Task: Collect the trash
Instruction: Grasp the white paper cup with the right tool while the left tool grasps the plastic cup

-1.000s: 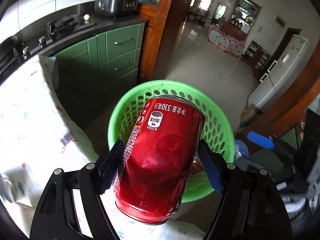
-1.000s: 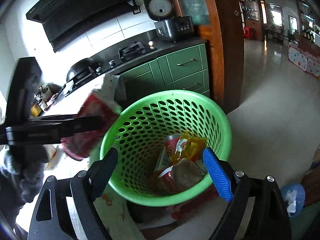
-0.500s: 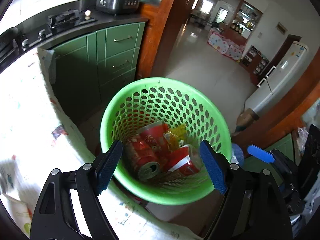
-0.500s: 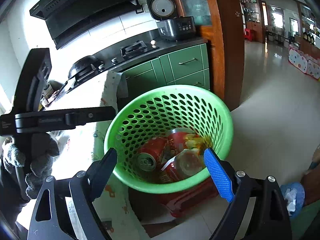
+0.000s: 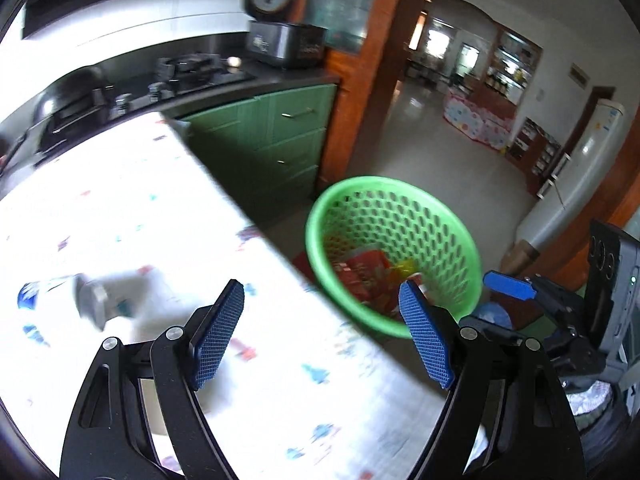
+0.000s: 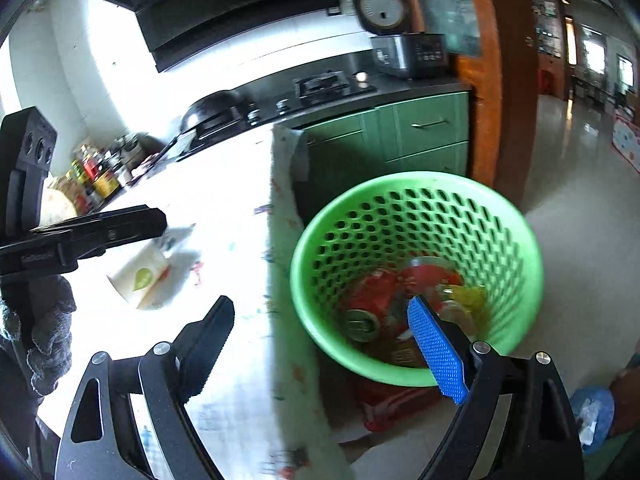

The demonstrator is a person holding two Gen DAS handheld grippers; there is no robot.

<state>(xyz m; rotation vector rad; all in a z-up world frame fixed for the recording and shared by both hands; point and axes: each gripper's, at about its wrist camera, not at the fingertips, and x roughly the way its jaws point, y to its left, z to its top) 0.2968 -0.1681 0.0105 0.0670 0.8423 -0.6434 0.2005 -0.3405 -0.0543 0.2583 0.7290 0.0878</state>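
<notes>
A green perforated basket (image 5: 394,216) (image 6: 416,216) stands on the floor beside the table. It holds red cans (image 6: 366,306) and a yellow wrapper (image 6: 472,296). My left gripper (image 5: 322,332) is open and empty above the table edge. It also shows in the right wrist view (image 6: 80,236), at the left. My right gripper (image 6: 322,344) is open and empty, between the table edge and the basket. A white and blue tipped-over container (image 5: 66,300) lies on the table, left of my left gripper. A white paper cup (image 6: 146,276) with a green mark lies on the table.
The table has a white patterned cloth (image 5: 120,208). Green cabinets (image 5: 276,140) with a stove and a rice cooker (image 5: 280,40) stand behind. A wooden door frame (image 5: 360,60) and open tiled floor (image 5: 440,148) lie beyond the basket. Something red lies on the floor under the basket (image 6: 396,400).
My left gripper let the red can go into the basket, then swung left over the table. My right gripper shifted left toward the table edge.
</notes>
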